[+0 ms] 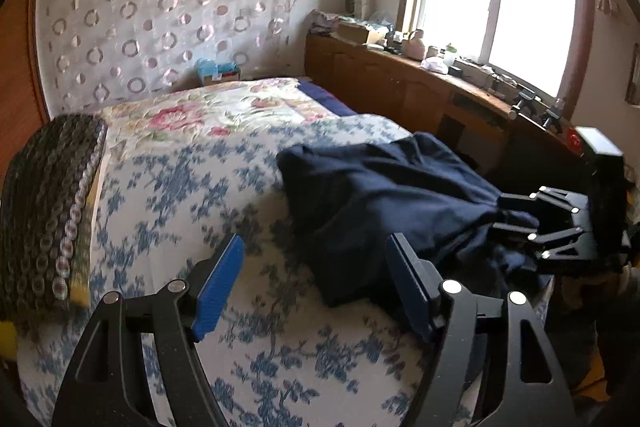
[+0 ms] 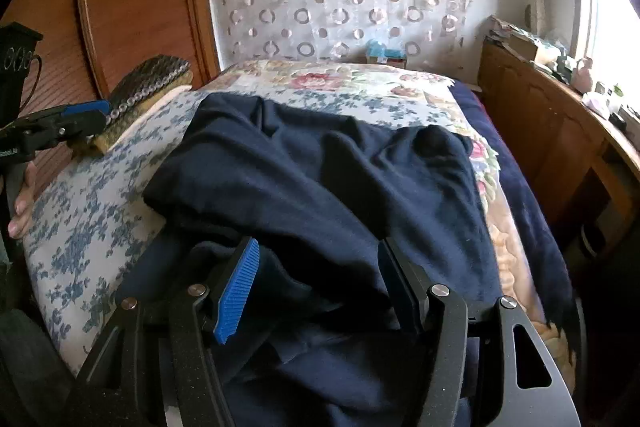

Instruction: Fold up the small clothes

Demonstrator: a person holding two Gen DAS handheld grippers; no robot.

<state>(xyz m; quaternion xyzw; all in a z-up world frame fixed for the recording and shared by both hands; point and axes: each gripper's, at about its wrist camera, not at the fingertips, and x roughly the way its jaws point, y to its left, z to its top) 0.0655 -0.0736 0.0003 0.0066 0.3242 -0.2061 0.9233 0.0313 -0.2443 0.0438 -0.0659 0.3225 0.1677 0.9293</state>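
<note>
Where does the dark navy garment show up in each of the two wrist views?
Left wrist view: navy garment lies right of centre on the bed, its near edge by the right claw.
Right wrist view: it fills the centre and bottom, between the open claw's fingers.
Shared landmark: the blue tissue box at the bed's far end.

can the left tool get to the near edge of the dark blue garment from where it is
Probably yes. The left tool is open above the floral bedspread, with the dark blue garment right beside its inner finger and nothing in between.
</note>
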